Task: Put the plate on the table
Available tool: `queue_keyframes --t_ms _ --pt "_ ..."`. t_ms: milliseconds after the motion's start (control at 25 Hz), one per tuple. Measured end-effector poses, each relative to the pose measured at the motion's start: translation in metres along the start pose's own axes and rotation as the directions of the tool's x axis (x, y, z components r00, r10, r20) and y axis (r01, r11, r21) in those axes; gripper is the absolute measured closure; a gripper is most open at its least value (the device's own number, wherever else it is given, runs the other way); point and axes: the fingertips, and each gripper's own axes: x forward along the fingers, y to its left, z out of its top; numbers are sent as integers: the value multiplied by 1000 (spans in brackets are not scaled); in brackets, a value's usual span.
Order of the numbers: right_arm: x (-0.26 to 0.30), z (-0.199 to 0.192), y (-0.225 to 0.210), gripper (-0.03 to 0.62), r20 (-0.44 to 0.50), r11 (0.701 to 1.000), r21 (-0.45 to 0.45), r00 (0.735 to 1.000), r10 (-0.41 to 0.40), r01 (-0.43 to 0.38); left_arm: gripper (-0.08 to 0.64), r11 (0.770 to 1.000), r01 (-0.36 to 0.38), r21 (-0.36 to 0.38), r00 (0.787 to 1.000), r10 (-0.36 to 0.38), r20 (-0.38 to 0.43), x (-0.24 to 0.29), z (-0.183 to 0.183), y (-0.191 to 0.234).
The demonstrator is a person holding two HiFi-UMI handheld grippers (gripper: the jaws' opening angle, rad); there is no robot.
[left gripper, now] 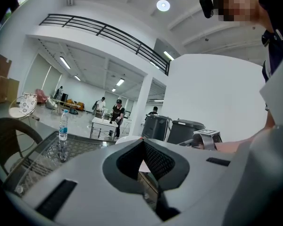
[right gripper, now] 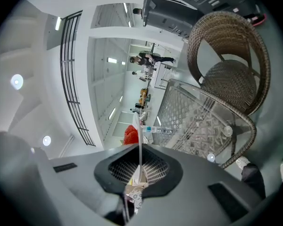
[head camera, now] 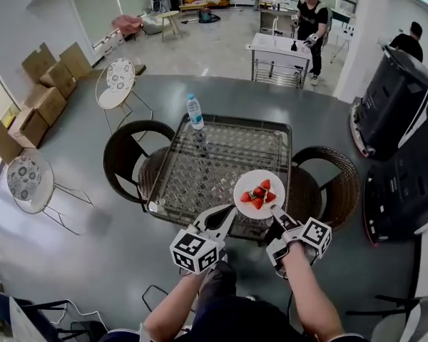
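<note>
Plate (head camera: 244,185), white, carrying strawberries (head camera: 258,193), sits over the glass table (head camera: 200,169) toward its 5 o'clock corner. The right gripper (head camera: 274,219) has its jaws pinched on the rim at the plate's 5 o'clock. The left gripper (head camera: 228,216), jaws closed together and empty, noses the rim at 8 o'clock. A water bottle (head camera: 195,112) stands at the table's 11 o'clock.

Grey floor (head camera: 78,262) spread all round. One wicker chair (head camera: 125,155) stood left of the left gripper (head camera: 230,214), another wicker chair (head camera: 335,184) right of the right gripper (head camera: 276,219); cardboard boxes (head camera: 46,84) sat far left by the wall (head camera: 7,20).
</note>
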Motion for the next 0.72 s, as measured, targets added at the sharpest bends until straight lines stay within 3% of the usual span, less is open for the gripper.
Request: queue_keyframes --t_ms 400,720 --pt "101 35 3 575 23 998 -24 998 -64 65 554 998 62 -31 997 -63 -41 60 22 105" --pt "157 61 -4 575 64 990 -54 990 -125 128 554 992 112 -65 990 -117 -78 97 20 165"
